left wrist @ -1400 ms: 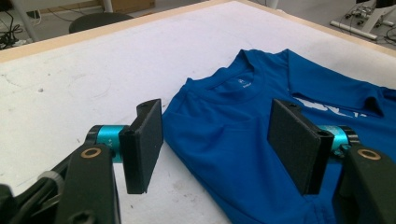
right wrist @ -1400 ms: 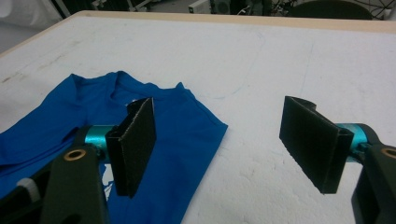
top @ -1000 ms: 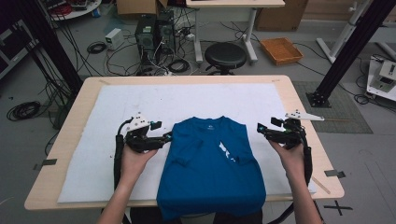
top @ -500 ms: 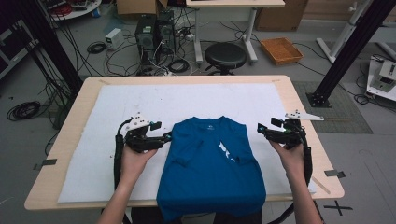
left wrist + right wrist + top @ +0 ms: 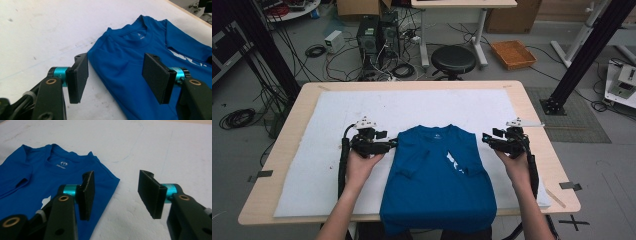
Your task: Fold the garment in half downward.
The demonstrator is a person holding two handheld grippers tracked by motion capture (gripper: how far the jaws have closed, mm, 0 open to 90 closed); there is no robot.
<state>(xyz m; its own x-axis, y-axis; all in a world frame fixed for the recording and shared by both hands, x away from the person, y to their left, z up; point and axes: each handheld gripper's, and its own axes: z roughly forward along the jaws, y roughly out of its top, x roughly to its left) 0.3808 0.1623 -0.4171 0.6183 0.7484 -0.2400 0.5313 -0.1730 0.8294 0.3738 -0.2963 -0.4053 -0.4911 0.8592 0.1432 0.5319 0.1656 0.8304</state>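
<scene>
A blue T-shirt (image 5: 437, 185) lies flat on the white mat (image 5: 422, 107), collar away from me, sleeves folded in, hem hanging over the table's near edge. My left gripper (image 5: 389, 145) is at the shirt's left shoulder edge. In the left gripper view it (image 5: 117, 75) is open, with the shirt's (image 5: 125, 57) side edge between the jaws. My right gripper (image 5: 486, 137) is just off the right shoulder. In the right gripper view it (image 5: 117, 192) is open over the mat, one jaw above the shirt's (image 5: 37, 175) edge.
The wooden table (image 5: 524, 105) borders the mat on all sides. Behind it on the floor are a black stool (image 5: 453, 57), a computer tower (image 5: 374, 32), loose cables and an orange tray (image 5: 513, 53). A black post base (image 5: 554, 105) stands right of the table.
</scene>
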